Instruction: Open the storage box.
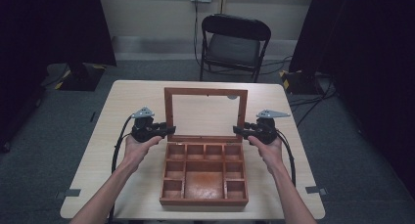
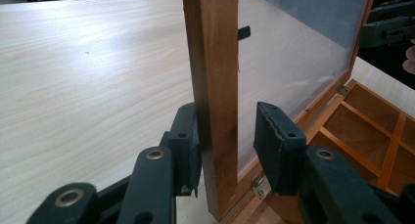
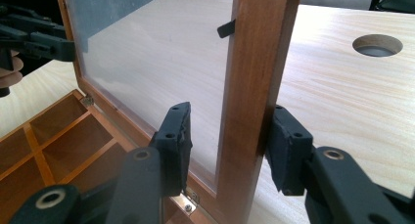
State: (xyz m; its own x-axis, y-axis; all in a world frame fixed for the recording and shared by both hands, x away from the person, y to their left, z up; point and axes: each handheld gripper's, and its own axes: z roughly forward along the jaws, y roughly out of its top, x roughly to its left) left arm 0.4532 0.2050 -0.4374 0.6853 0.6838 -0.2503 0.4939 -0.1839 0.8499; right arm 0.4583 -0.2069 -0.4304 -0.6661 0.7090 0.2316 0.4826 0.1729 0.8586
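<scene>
At the middle of the high view, the wooden box [image 1: 203, 172] sits open with its lid [image 1: 205, 93] standing up. The left gripper [image 1: 169, 130] and right gripper [image 1: 238, 130] have their jaws spread around the lid's side rails, not squeezing. Next, I think both should pinch and tip it down.

Pale wood-grain rectangular table [image 1: 122, 101], rounded corners, standing on grey carpet floor [image 1: 49, 150]. Round cable hole [image 3: 377, 45] cut through the top near the far edge. Brown wooden compartment box [image 1: 204, 177] sits directly on the table, centre, toward the near edge, its glass-panelled lid [image 1: 205, 114] standing upright.
</scene>
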